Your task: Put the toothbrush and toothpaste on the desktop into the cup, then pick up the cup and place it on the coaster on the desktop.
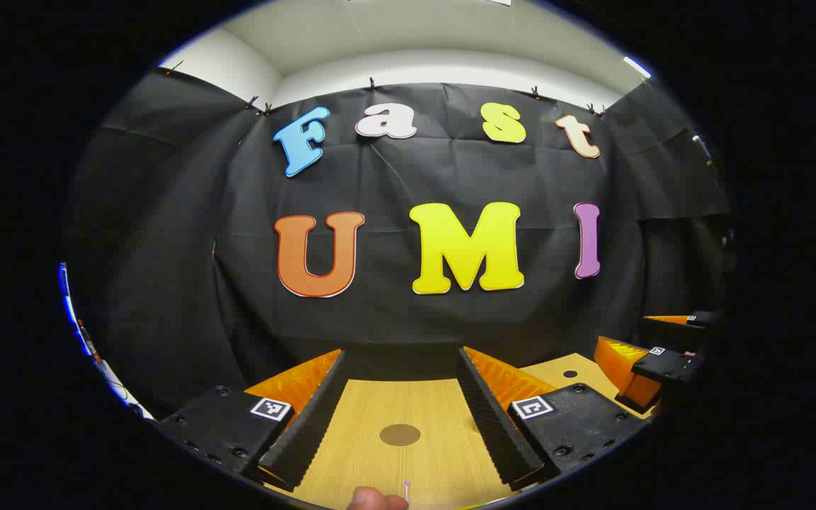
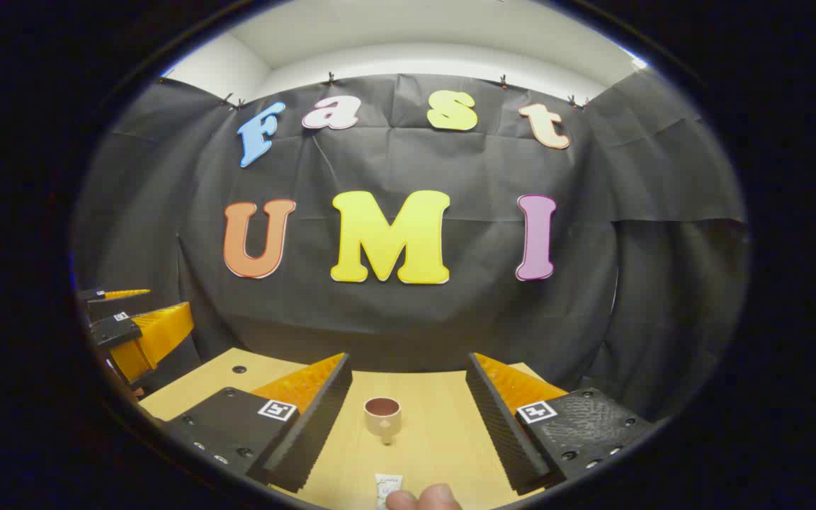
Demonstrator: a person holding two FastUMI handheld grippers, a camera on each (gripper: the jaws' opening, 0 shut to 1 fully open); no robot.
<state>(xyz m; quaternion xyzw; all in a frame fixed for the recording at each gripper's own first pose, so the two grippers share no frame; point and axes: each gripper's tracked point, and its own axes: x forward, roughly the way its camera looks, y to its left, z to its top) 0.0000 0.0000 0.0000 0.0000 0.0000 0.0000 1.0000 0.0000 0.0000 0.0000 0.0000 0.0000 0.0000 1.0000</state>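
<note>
Table [image 1: 394, 404] of light wood runs back to the black cloth wall [image 1: 408, 312], and its far edge meets the cloth. There is lots of bare wood in front of both tools.

In the left gripper view, the flat brown coaster [image 1: 399, 434] lies on the table between the two fingers, with free wood all around it. Near the bottom edge, the small tip of the toothbrush [image 1: 406, 486] pokes up, and a fingertip [image 1: 377, 500] shows just beside it. The left tool [image 1: 401, 404] has its fingers wide apart. It holds nothing and touches nothing. Off to the right, the other tool [image 1: 652, 372] hangs over the table near a small dark hole [image 1: 569, 373] in the wood.

In the right gripper view, the cup [image 2: 382, 416] stands upright on the table, out in front between the fingers, with room on each side. The toothpaste [image 2: 387, 488] lies closer, near the bottom edge, and a fingertip [image 2: 433, 497] is right next to it. The right tool [image 2: 408, 407] is also wide apart and grips nothing. The left tool shows far off at the left side in this view.
</note>
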